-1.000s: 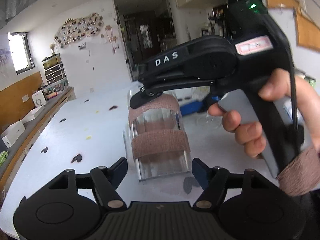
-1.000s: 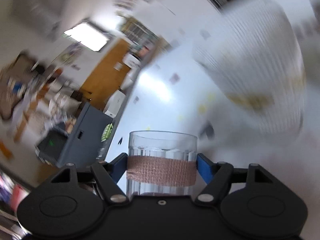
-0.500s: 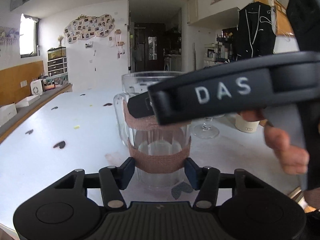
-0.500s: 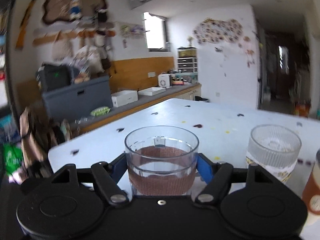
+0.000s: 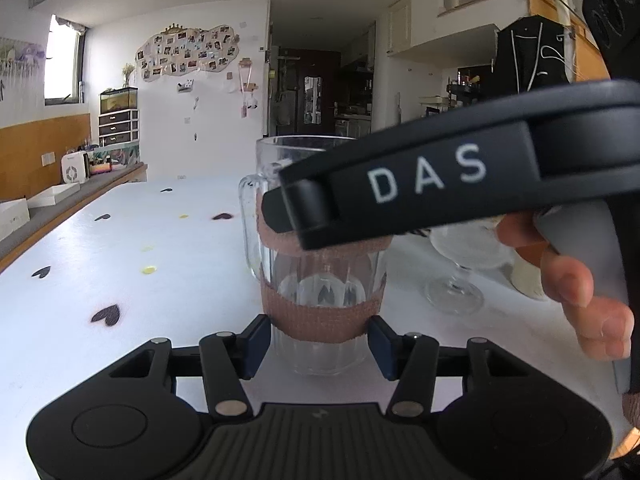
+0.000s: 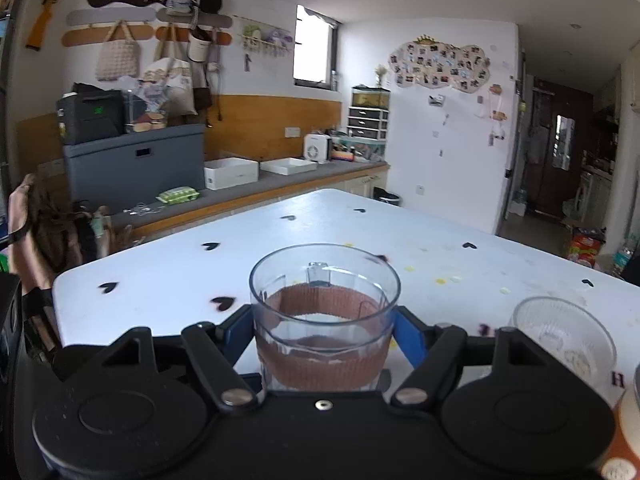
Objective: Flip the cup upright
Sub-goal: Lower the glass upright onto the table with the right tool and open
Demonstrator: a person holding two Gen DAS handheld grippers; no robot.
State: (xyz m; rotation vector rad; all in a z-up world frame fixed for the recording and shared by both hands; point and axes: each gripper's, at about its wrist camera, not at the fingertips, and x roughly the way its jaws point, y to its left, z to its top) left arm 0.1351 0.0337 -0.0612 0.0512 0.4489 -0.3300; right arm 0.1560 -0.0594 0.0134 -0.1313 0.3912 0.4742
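A clear glass mug [image 5: 320, 280] with two brown tape bands stands upright, mouth up, on the white table [image 5: 120, 248]. My right gripper [image 6: 324, 340] is shut on the mug [image 6: 324, 320] at its upper band; its black arm crosses the left wrist view. My left gripper [image 5: 318, 344] has its blue fingers on either side of the lower band, close to the glass or touching it; I cannot tell which.
A stemmed glass [image 5: 456, 280] stands right of the mug. A ribbed tumbler [image 6: 564, 340] and an orange-brown cup [image 6: 628, 432] sit at the right in the right wrist view. Black heart stickers dot the table. A counter with boxes [image 6: 232, 172] lies at the far left.
The right gripper turned the mug from tilted and mouth-down to upright and set it on the table. The left gripper closed in around the lower band.
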